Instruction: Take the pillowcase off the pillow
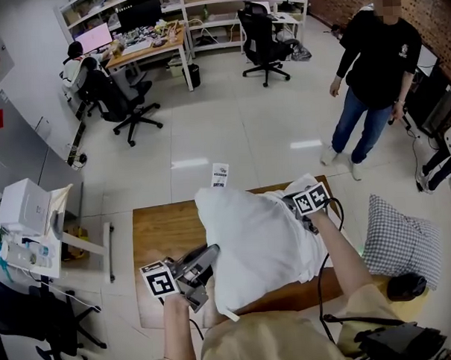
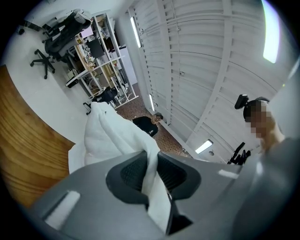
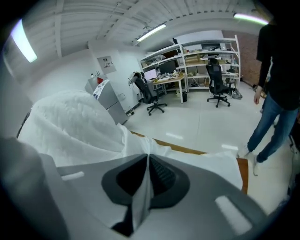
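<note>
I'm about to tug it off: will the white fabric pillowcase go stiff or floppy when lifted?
Probably floppy: thin folds of the white fabric pillowcase pinch flat in the left tool and right tool. Likely light, since it drapes and wrinkles over the brown wooden table.

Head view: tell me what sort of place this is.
Probably an office or lab workroom: a desk with a monitor, black swivel chairs and open shelving racks stand on a tiled floor around the wooden table.
</note>
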### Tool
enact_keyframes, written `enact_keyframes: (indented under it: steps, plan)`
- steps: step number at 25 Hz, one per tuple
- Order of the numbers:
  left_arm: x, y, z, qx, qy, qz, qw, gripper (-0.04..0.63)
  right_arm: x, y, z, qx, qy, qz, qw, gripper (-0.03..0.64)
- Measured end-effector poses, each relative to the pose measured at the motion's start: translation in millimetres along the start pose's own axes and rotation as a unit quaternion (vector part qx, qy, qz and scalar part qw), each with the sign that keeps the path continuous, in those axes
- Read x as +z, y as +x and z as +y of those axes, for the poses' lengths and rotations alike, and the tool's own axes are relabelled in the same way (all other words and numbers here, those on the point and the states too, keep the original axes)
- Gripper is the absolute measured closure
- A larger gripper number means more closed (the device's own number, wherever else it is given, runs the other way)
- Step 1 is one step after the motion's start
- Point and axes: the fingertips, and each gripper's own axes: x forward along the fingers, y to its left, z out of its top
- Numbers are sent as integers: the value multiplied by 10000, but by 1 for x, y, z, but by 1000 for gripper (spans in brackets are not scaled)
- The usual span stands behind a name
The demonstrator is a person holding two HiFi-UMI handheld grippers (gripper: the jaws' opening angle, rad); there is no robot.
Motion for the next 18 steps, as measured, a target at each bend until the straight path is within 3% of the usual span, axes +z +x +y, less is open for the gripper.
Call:
enact_keyframes:
  steps: [3,6,8,10,14,18]
  plan:
    - [13,-2,-9,-133,129,-128,9997,528,-1,-7,-27,-479,-3,-77,9988,606]
    - [36,-18,-12,-187,-219,-488,9984,529,-4,-23,-68,-1133,78,-39,9935,606]
    - [58,-33,-31,-413,-104,-797,9959,531,-25,-31,-93,-1470,163,120,9889,606]
    - [79,-47,-61,-603,252,-988,9930,531,-60,-32,-111,-1541,455,238,9867,604]
    - [88,-47,-82,-330,570,-875,9940,531,-122,-22,-130,-1592,1074,250,9811,604]
    - [79,-39,-69,-456,410,-884,9942,531,-107,-23,-112,-1552,1115,-342,9810,602]
